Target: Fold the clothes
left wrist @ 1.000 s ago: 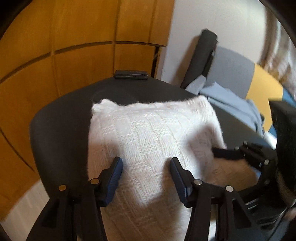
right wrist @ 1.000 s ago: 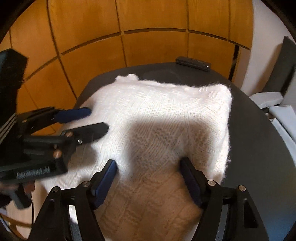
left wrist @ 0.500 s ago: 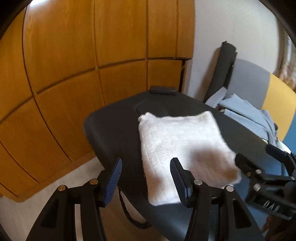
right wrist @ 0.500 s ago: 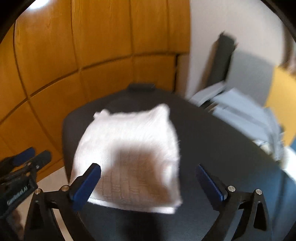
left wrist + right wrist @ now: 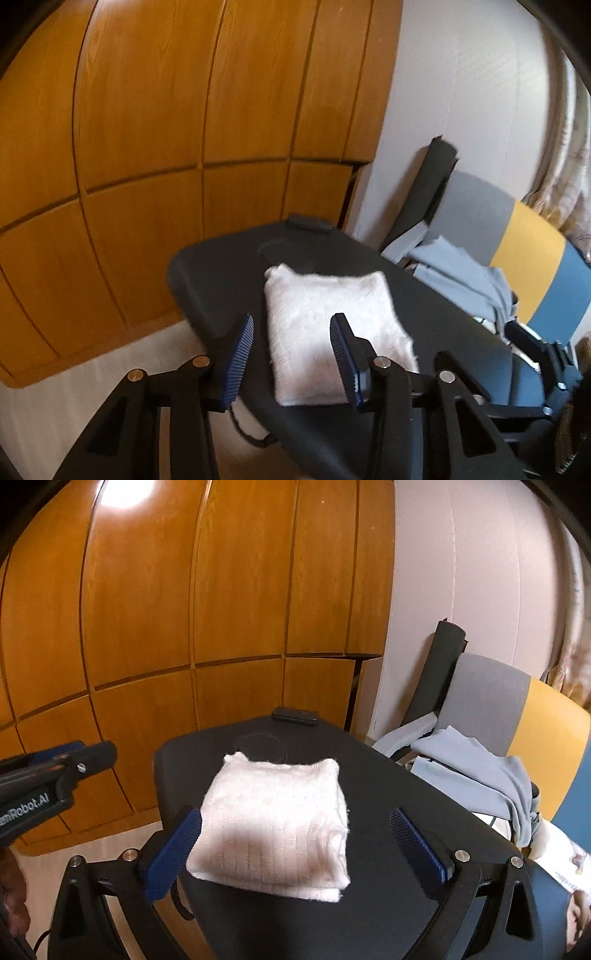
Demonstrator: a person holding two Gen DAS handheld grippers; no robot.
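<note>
White folded sweater (image 5: 275, 823) on black table (image 5: 388, 786); left tool (image 5: 291, 350) closing empty, right tool (image 5: 295, 853) wide.

Bare black bench (image 5: 388, 797) is lying open right of the folded white sweater (image 5: 273, 823); a remote (image 5: 294, 715) is sitting at the far edge, wooden panels (image 5: 147, 609) closing in behind.

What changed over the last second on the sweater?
Both grippers pulled up and back off the folded white sweater. The right gripper opened its jaws wide; the left gripper has its jaws closing, nothing between them. Unchanged: the sweater lies folded on the black table, with the grey garment on the chair.
</note>
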